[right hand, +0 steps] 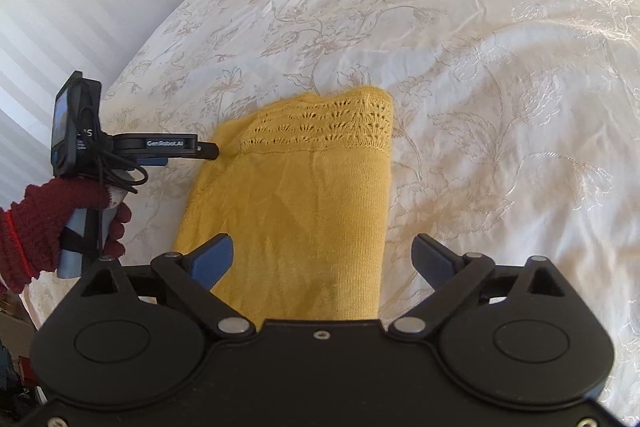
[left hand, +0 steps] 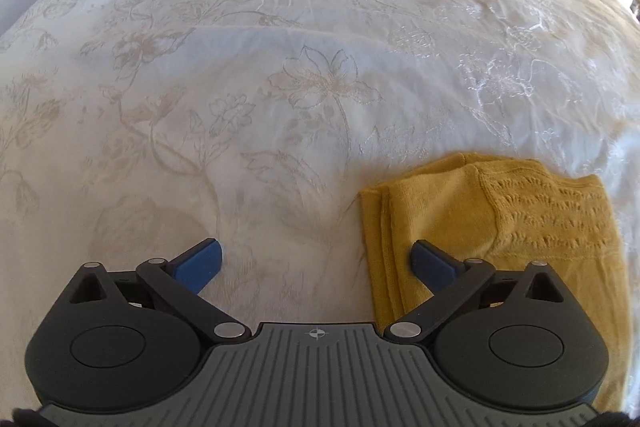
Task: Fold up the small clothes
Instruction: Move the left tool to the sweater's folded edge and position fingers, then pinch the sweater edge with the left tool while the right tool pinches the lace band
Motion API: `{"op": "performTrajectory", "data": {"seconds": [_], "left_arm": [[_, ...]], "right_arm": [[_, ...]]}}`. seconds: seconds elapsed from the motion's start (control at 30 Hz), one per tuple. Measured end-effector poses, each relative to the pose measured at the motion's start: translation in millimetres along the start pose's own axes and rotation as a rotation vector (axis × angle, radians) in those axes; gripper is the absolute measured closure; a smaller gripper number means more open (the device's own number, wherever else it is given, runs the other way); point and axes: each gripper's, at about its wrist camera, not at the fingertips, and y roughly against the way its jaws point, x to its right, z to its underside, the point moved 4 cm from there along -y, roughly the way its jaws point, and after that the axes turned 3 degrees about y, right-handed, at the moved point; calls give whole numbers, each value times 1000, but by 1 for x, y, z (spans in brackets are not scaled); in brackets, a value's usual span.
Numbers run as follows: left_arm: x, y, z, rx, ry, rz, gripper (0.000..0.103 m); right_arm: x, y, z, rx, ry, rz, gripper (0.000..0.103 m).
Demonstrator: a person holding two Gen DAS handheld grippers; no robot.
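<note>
A folded mustard-yellow knitted garment [right hand: 304,195] with a lacy openwork band lies flat on a white bedspread embroidered with beige flowers [right hand: 500,67], at the centre of the right wrist view and the lower right of the left wrist view. The right gripper [right hand: 322,259] hovers above its near end, blue-padded jaws spread wide, gripping nothing. The left gripper [left hand: 318,263], jaws also spread and empty, sits over the garment's left edge. At the left of the right wrist view, a hand in a dark red knitted glove [right hand: 52,223] holds it.
</note>
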Motion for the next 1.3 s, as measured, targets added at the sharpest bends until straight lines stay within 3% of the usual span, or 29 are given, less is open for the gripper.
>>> {"op": "performTrajectory", "data": {"seconds": [0.1,0.23,0.37,0.47,0.77,1.03,1.17,1.3], "left_arm": [[-9,20,17,4,56,27,0],[-4,41,50,-23,58,77,0],[9,48,82,-70,40,152,0],[11,44,92,-100,100,190,0],[13,19,54,-59,138,207,0],[20,-24,27,-114,110,242,0],[17,-30,21,-105,145,252,0],[21,-31,16,-98,117,257,1]], "right_arm": [[-12,-4,2,-19,73,16,3],[-28,-14,11,-49,137,33,3],[-29,-16,19,-57,91,13,3],[-25,-12,18,-46,69,3,3],[18,-22,-22,-35,-28,-26,1],[47,-68,-48,-94,-113,-152,1],[52,-91,-48,-124,-140,-210,1],[51,-103,-50,-124,-141,-273,0]]}}
